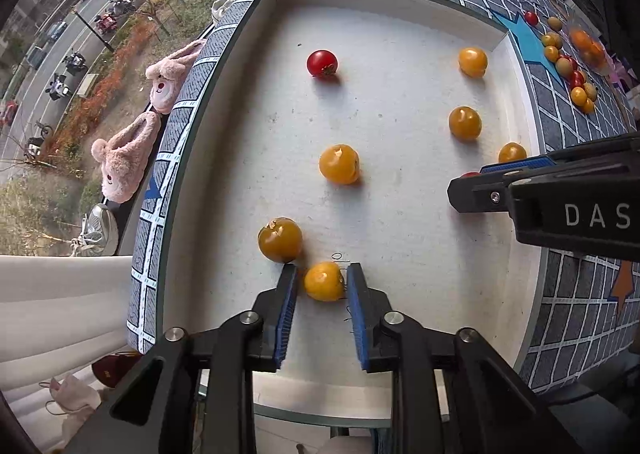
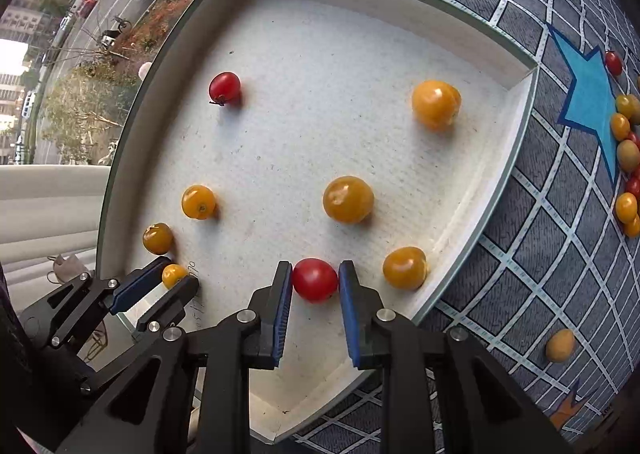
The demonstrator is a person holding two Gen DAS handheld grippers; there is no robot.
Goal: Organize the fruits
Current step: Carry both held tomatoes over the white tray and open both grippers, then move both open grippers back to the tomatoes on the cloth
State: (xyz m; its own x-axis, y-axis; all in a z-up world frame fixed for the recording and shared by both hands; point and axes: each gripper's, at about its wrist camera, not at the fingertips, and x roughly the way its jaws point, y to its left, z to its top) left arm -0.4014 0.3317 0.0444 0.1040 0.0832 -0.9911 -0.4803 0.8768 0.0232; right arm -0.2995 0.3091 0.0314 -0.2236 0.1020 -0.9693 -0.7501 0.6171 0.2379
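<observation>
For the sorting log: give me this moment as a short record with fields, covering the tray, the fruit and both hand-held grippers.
tray: white shallow tray on a grid-patterned cloth
fruit in tray: six yellow, two red
left hand-held gripper: jaws slightly apart around a yellow tomato, gaps visible at both pads
right hand-held gripper: jaws around a red tomato, pads at its sides; contact unclear
other red tomato: alone near the far wall
fruit outside tray: a row of red and yellow fruit on the cloth
</observation>
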